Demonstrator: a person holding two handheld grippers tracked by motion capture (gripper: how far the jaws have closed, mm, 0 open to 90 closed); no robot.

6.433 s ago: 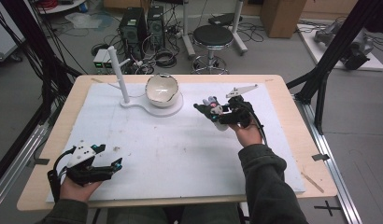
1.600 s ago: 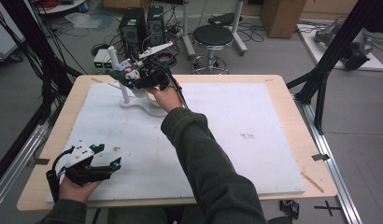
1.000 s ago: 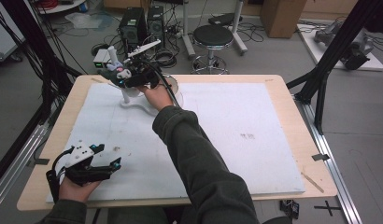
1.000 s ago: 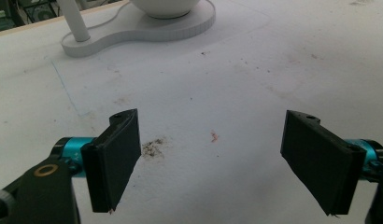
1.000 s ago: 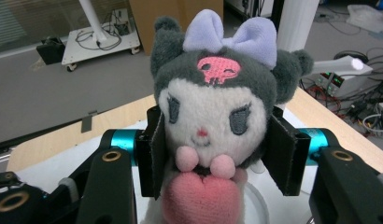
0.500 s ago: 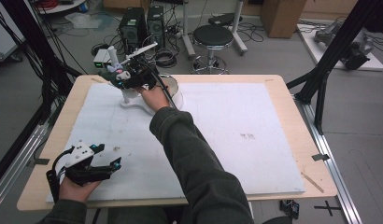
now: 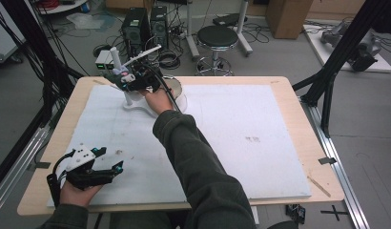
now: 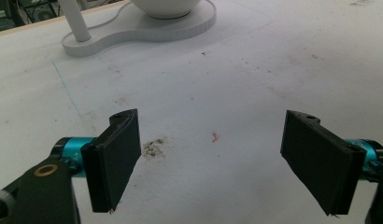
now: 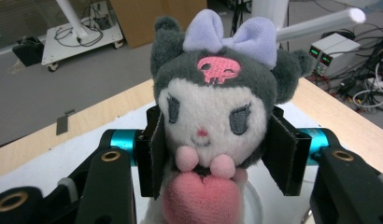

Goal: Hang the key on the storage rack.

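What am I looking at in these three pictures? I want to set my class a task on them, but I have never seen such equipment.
A person sits at a table covered by a white mat and holds a hand-worked claw in each hand; there is no robot arm. The high view looks down from above. The other two views come from cameras riding on each claw. The left claw rests open above the mat at the near edge, holding nothing. The right claw has reached to the far side and is shut on a plush toy with a lilac bow. Beside it stands a white stand with a post and a bowl.
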